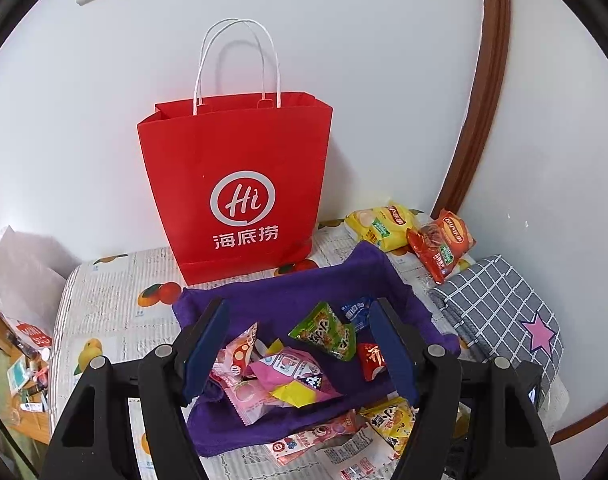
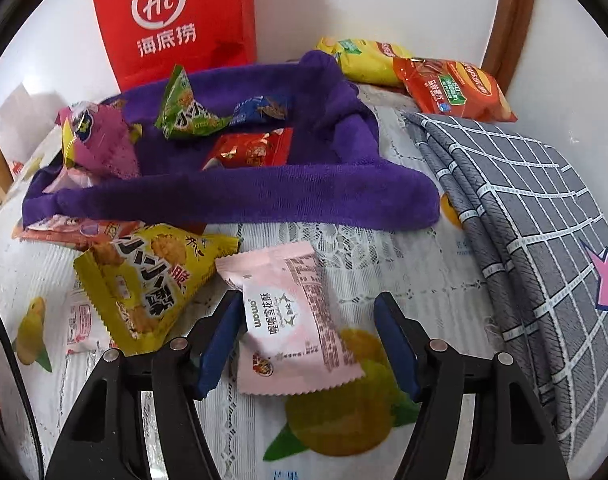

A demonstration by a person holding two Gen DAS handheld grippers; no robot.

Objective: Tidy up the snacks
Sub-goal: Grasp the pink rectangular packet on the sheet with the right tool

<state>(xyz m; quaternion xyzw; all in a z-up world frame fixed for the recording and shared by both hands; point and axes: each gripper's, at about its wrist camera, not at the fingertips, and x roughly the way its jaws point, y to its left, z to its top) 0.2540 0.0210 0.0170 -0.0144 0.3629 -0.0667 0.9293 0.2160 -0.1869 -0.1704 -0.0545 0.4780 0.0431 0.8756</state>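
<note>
A purple cloth basket (image 1: 304, 280) (image 2: 264, 192) sits on the fruit-print table cover and holds several small snack packets, among them a green one (image 1: 325, 330), a pink one (image 1: 292, 372) and a red one (image 2: 252, 148). My left gripper (image 1: 299, 308) hovers over the basket, open, with nothing between its fingers. In front of the basket lies a pale pink packet (image 2: 296, 320). My right gripper (image 2: 308, 298) is low over it, open, with the packet between its fingers; the right finger stands clear of it. A yellow triangular packet (image 2: 152, 276) lies just left.
A red paper bag (image 1: 236, 184) stands against the wall behind the basket. A yellow chip bag (image 2: 363, 60) and an orange one (image 2: 451, 88) lie at the back right. A folded grey checked cloth (image 2: 535, 240) covers the right side. More packets lie under the basket's front edge.
</note>
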